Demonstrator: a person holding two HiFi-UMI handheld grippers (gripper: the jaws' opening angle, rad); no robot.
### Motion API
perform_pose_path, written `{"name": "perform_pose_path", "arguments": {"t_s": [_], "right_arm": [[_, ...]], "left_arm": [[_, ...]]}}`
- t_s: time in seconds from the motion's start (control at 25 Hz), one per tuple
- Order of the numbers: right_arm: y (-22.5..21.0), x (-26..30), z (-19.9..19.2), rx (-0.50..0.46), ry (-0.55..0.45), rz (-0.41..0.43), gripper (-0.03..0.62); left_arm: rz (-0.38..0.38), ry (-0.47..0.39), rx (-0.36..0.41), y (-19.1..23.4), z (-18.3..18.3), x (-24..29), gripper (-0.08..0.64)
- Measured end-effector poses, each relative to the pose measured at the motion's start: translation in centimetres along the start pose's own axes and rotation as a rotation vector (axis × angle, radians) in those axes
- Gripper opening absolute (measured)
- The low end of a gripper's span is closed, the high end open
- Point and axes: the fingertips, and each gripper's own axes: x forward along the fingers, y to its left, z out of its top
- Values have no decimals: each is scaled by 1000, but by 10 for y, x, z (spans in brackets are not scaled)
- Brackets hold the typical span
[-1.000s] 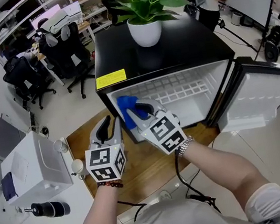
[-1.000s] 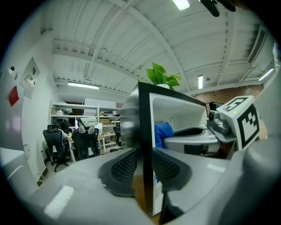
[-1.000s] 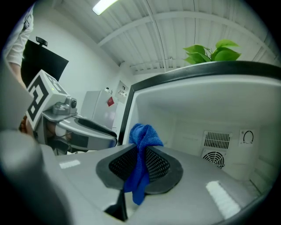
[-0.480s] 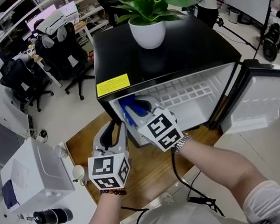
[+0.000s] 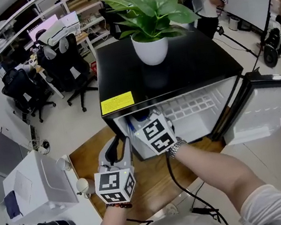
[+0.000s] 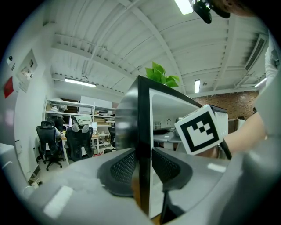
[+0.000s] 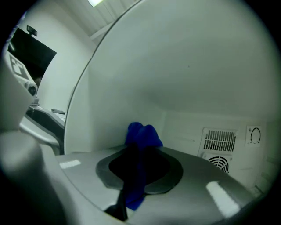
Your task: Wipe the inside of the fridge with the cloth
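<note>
The open black fridge [image 5: 176, 71] is seen to hold a white wire shelf [image 5: 190, 107] and, near its left inner wall, the blue cloth [image 7: 141, 134], which is pinched between the narrowly set jaws of the right gripper [image 7: 138, 158]. On the fridge's top a white pot [image 5: 150, 47] holding a green plant [image 5: 146, 4] is set, and a yellow label [image 5: 116, 103] is stuck at the front left corner, its print too small to be read. The left gripper [image 5: 117, 142] is held at the fridge's left front edge, its jaws having just been opening, with that wall's edge stood loosely between them.
</note>
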Motion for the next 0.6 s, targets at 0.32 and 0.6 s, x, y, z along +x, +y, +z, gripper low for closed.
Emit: {"name": "perform_pose_path", "arguments": {"t_s": [0.32, 0.6], "right_arm": [[-17, 23, -5, 0, 37, -54, 54], [-29, 36, -9, 6, 68, -103, 54]], "left_arm": [[3, -12, 0, 0, 2, 1, 116], [-3, -12, 0, 0, 0, -1, 120]]}}
